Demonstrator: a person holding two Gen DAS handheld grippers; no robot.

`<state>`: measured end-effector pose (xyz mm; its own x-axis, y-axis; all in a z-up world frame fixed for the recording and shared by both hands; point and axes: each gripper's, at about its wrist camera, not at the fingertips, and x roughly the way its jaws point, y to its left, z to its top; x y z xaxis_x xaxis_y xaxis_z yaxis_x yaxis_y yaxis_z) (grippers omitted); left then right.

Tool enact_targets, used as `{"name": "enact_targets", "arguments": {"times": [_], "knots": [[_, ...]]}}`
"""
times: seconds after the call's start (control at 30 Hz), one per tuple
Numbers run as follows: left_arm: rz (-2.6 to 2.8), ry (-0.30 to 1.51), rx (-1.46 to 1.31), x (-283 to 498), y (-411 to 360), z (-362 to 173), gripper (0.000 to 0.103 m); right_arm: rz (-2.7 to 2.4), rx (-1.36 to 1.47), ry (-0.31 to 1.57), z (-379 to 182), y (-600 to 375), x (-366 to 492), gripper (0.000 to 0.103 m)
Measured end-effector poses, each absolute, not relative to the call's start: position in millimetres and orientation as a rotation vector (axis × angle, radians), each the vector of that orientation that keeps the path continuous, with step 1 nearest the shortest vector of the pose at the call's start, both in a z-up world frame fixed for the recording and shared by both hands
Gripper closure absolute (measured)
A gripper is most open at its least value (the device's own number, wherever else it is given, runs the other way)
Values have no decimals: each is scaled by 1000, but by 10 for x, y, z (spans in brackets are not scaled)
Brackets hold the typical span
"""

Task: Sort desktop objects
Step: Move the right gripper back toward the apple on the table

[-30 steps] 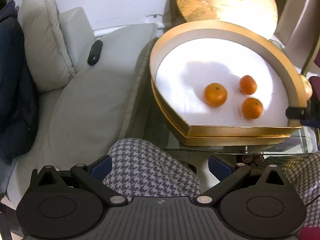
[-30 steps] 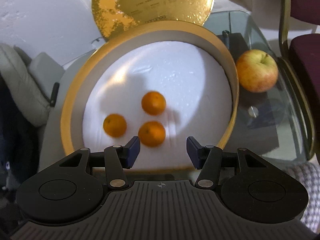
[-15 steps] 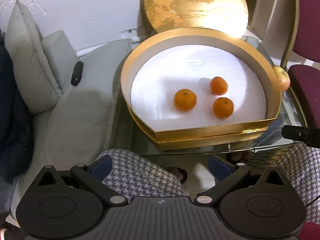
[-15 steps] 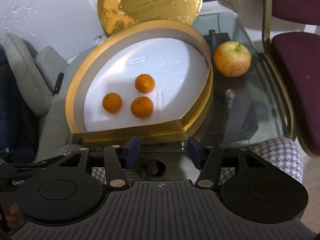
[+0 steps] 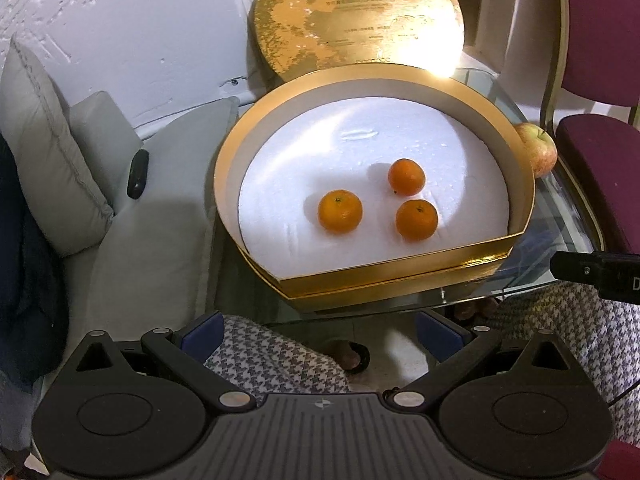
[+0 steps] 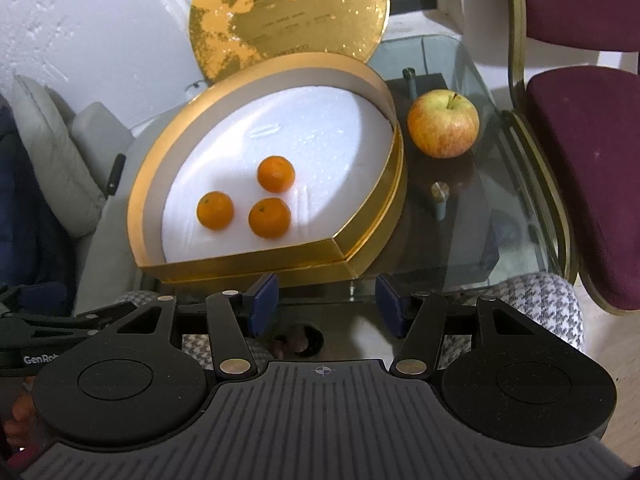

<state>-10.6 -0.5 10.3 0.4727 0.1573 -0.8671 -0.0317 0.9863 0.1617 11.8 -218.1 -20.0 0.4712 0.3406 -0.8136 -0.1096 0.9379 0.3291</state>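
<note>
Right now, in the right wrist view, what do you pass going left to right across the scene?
Grey cushion → left tangerine → front tangerine → apple → maroon chair seat. The third tangerine overlaps the front one sideways, so I leave it out.

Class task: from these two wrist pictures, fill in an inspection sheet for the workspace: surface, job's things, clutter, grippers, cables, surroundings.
Surface: glass table, see-through.
Job's things: three tangerines apart on white foam in the gold box; apple on the glass right of it.
Clutter: gold lid upright behind the box.
Grippers: left gripper open, empty; right gripper open, empty, jaws just widened.
Cables: nothing seen.
Surroundings: grey cushions, maroon chair, white wall.
</note>
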Motion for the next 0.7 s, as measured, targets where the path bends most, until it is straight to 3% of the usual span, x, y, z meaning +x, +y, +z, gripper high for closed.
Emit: {"name": "enact_targets", "arguments": {"times": [0.7], "knots": [[85,1090,179,51,-160,54,1,234,284,1056,-319,-2364,207,42]]}}
